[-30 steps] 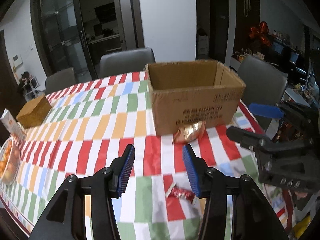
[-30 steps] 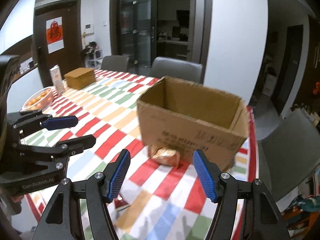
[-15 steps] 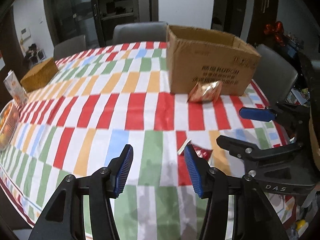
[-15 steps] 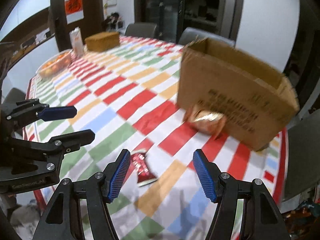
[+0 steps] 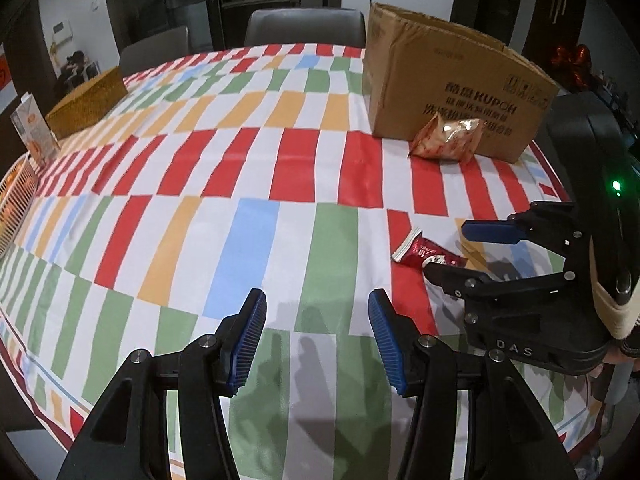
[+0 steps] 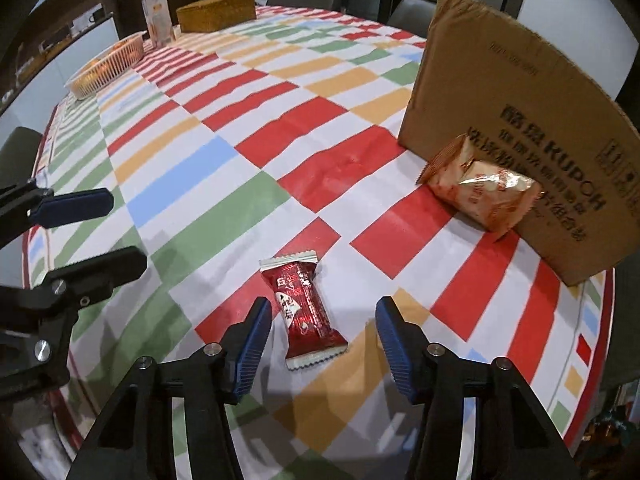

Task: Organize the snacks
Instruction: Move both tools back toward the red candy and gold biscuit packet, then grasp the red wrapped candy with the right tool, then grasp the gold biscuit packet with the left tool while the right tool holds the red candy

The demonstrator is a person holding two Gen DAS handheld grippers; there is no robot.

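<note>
Right hand-held gripper [image 6: 323, 334], ribbed blue pads closing, straddles crinkly red foil snack [image 6: 305, 312].

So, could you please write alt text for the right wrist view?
The right gripper, its jaws closing, hovers over a red snack packet lying between them, untouched, on a checked tablecloth. Beyond, an orange snack bag leans against a cardboard box; the left gripper shows at left.

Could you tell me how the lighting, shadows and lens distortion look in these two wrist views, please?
Left wrist view: sharp, strong fisheye bowing of the tablecloth, tong shadows on it near the left tongs, dark room behind. Right wrist view: mostly sharp, glare on the orange snack bag and the red wrapper, the box bent by the lens, corners vignetted.
</note>
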